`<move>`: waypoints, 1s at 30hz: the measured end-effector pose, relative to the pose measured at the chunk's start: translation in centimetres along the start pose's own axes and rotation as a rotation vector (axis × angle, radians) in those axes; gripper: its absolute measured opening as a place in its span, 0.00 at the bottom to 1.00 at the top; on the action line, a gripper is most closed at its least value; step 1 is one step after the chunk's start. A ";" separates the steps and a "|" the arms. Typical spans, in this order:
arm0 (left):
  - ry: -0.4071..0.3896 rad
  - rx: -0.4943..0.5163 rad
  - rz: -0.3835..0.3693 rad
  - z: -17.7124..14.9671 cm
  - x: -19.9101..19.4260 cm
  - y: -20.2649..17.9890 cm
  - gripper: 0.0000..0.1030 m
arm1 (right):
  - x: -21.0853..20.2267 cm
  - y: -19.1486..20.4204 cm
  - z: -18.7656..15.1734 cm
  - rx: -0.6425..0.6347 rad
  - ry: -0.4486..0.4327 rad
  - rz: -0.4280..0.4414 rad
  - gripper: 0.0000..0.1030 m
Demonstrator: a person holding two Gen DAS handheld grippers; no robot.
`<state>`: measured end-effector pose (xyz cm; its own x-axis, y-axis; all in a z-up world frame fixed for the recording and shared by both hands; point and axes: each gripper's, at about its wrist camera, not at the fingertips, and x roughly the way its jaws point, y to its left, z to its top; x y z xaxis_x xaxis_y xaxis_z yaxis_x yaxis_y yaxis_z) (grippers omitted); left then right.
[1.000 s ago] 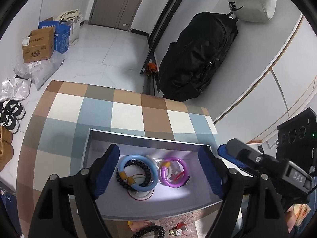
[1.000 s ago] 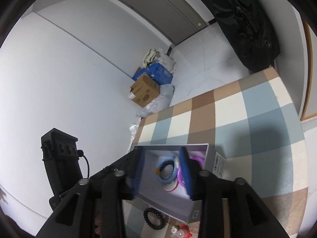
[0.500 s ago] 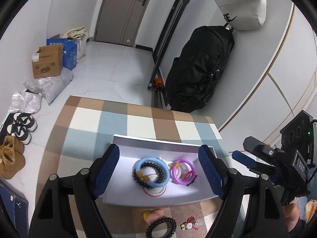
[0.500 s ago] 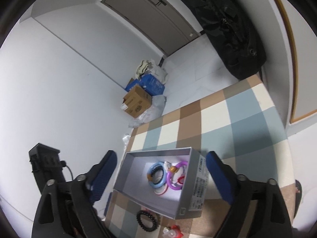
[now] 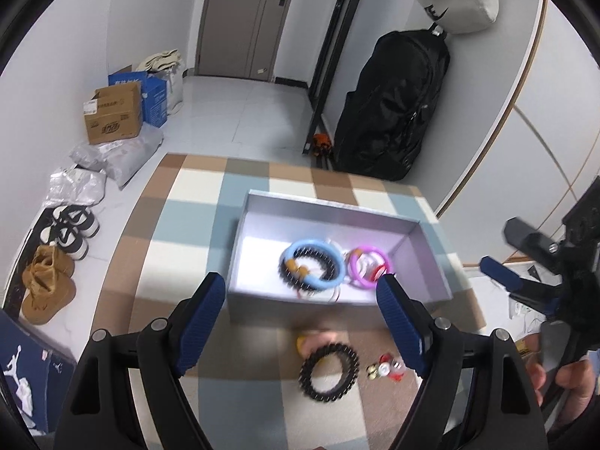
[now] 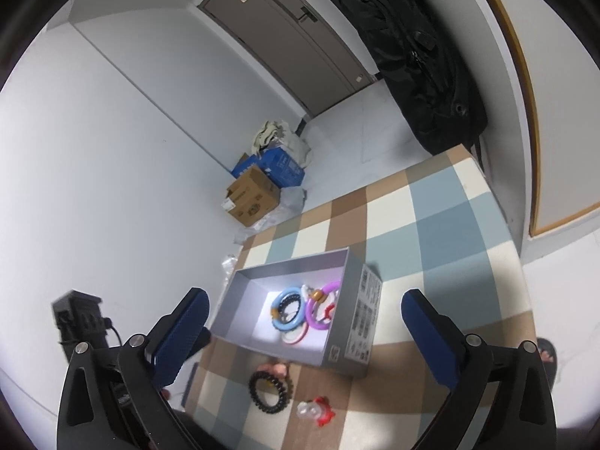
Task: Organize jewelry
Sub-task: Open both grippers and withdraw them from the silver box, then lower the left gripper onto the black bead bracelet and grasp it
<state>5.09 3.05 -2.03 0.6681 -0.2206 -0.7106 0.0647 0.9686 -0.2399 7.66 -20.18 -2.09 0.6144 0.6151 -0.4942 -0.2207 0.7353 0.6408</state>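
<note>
Both tools, left [image 5: 301, 322] and right [image 6: 304, 328], spread wide and empty above the jewelry box [image 5: 322, 210].

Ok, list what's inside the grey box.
Inside the grey box: a light blue bangle, a black beaded bracelet across it, a purple bangle. Thinner rings underneath are mostly covered.
</note>
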 end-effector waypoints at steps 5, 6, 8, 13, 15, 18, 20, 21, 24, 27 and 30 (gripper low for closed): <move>0.020 0.014 0.030 -1.5 -0.1 -0.2 0.78 | -0.9 -0.4 -1.0 0.018 -0.001 -0.032 1.00; 0.025 0.016 0.033 -1.8 0.0 -0.2 0.78 | -1.0 -0.5 -1.2 0.016 0.003 -0.038 1.00; 0.040 0.024 0.040 -2.4 0.1 -0.3 0.78 | -1.1 -0.5 -1.7 0.010 0.014 -0.048 1.00; 0.068 0.055 0.052 -3.6 0.3 -0.8 0.87 | -1.8 -0.4 -2.8 -0.013 0.009 -0.075 1.00; 0.089 0.056 0.038 -3.8 0.5 -0.8 0.88 | -1.9 -0.3 -3.2 -0.029 0.012 -0.091 1.00; 0.112 0.057 0.043 -4.3 1.1 -0.8 0.88 | -1.9 -0.3 -4.0 -0.051 0.026 -0.115 1.00; 0.124 0.068 0.051 -4.6 1.3 -0.9 0.88 | -1.8 -0.2 -4.4 -0.071 0.038 -0.133 1.00; 0.129 0.078 0.034 -4.7 1.5 -1.1 0.88 | -1.7 -0.1 -4.6 -0.083 0.042 -0.140 1.00; 0.131 0.109 0.030 -5.0 1.5 -1.6 0.88 | -1.6 0.2 -5.1 -0.113 0.049 -0.165 1.00; 0.143 0.130 0.048 -5.2 1.9 -2.0 0.88 | -1.7 0.3 -5.4 -0.136 0.043 -0.188 1.00; 0.158 0.135 0.062 -5.4 2.4 -2.1 0.88 | -1.6 0.4 -5.4 -0.153 0.040 -0.199 1.00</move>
<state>2.59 -0.13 -6.77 0.5503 -0.1648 -0.8186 0.1331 0.9851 -0.1088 2.46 -19.35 -4.25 0.6274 0.4624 -0.6265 -0.2122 0.8757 0.4338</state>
